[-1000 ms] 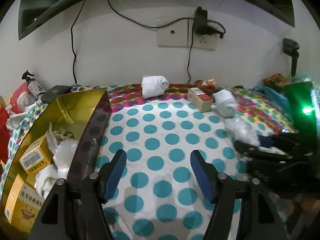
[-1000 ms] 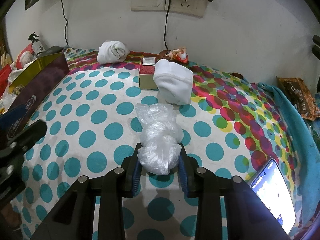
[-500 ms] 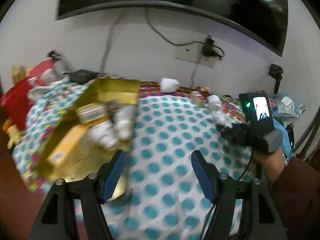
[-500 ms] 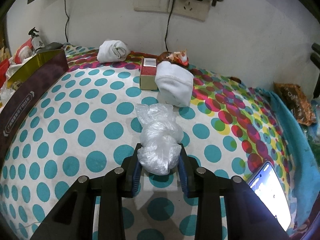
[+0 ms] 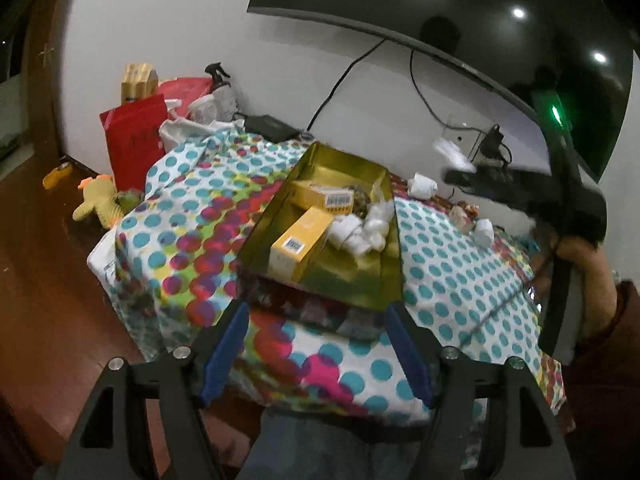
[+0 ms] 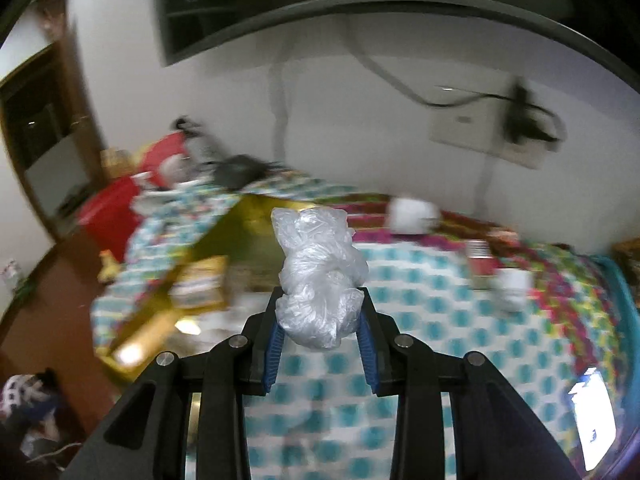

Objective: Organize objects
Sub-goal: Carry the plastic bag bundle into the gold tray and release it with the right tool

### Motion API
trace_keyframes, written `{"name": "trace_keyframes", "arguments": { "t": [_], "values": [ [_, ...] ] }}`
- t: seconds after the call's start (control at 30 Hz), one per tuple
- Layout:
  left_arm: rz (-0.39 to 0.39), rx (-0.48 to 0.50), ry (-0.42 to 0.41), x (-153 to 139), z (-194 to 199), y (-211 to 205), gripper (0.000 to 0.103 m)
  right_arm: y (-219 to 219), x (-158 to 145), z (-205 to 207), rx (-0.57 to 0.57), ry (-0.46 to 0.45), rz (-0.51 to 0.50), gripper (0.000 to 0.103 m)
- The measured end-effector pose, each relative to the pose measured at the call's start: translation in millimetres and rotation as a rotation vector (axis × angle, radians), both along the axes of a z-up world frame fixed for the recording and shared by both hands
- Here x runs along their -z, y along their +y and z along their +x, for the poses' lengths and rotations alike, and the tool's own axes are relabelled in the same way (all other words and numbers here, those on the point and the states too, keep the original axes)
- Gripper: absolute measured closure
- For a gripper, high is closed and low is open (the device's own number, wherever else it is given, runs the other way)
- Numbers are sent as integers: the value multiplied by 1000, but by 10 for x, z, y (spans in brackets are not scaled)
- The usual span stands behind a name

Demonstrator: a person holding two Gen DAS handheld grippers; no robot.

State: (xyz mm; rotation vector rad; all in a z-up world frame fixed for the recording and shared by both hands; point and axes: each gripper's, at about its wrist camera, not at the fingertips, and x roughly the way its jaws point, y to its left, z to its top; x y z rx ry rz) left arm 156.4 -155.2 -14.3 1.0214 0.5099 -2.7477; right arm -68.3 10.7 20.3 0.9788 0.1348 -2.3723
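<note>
My right gripper (image 6: 320, 320) is shut on a crumpled clear plastic bag (image 6: 320, 272) and holds it in the air above the dotted tablecloth (image 6: 420, 320), facing the gold box (image 6: 256, 224). In the left wrist view the gold box (image 5: 280, 208) holds yellow cartons (image 5: 300, 240) and white rolls (image 5: 360, 232). My left gripper (image 5: 316, 312) hangs at the table's near edge with its jaws opening. Nothing is between them, and the box's near end lies just beyond the fingertips. A hand (image 5: 576, 248) carries the right gripper at the right of that view.
White cloth rolls (image 5: 424, 186) (image 5: 482, 232), a small red-and-white box (image 6: 480, 256) and a lit phone (image 6: 592, 420) lie on the table. A red bag (image 5: 136, 140) and spray bottle (image 5: 220, 84) crowd the far left corner. A yellow plush toy (image 5: 96, 200) is on the floor.
My right gripper has lifted the plastic bag off the table and swung left toward the gold box. My left gripper has pulled back to the table's near edge, jaws a little wider.
</note>
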Motion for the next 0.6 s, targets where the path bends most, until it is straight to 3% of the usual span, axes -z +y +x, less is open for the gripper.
{"name": "trace_keyframes", "arguments": {
  "t": [0.23, 0.4, 0.6],
  "values": [
    [34, -38, -13, 50, 233, -183, 30, -730, 185, 332, -90, -59, 48, 71],
    [78, -24, -9, 86, 324, -252, 30, -840, 384, 481, -92, -76, 93, 70],
    [-62, -84, -22, -14, 441, -147, 30, -874, 536, 549, -76, -73, 134, 70]
  ]
}}
